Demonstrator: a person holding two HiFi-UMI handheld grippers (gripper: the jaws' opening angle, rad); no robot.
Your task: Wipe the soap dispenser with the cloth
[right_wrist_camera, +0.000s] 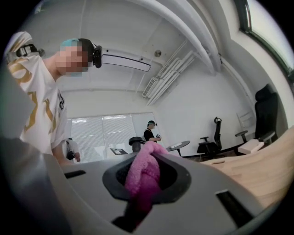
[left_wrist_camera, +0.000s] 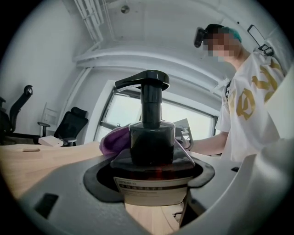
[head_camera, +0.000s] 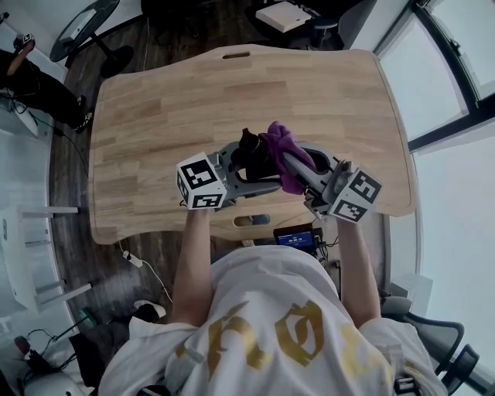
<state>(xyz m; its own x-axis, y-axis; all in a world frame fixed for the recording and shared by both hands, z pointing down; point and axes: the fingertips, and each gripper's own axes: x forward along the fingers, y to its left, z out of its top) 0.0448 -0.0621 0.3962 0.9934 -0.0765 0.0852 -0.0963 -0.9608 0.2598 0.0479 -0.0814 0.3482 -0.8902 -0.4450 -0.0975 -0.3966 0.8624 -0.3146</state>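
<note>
A dark soap dispenser (head_camera: 249, 149) with a black pump head stands upright between the jaws of my left gripper (head_camera: 251, 164), which is shut on its body. In the left gripper view the soap dispenser (left_wrist_camera: 151, 137) fills the centre, its white label low between the jaws of the left gripper (left_wrist_camera: 154, 181). My right gripper (head_camera: 292, 164) is shut on a purple cloth (head_camera: 283, 151), whose bunched top lies against the dispenser's right side. In the right gripper view the cloth (right_wrist_camera: 144, 174) sticks up out of the right gripper (right_wrist_camera: 143, 186), and the pump head (right_wrist_camera: 136, 141) shows just behind it.
Both grippers hang over the near middle of a wooden table (head_camera: 170, 116) with a slot (head_camera: 236, 55) at its far edge. A small screen (head_camera: 296, 237) sits below the table's near edge. Another person (head_camera: 27, 73) stands far left; a white box (head_camera: 282, 15) lies beyond the table.
</note>
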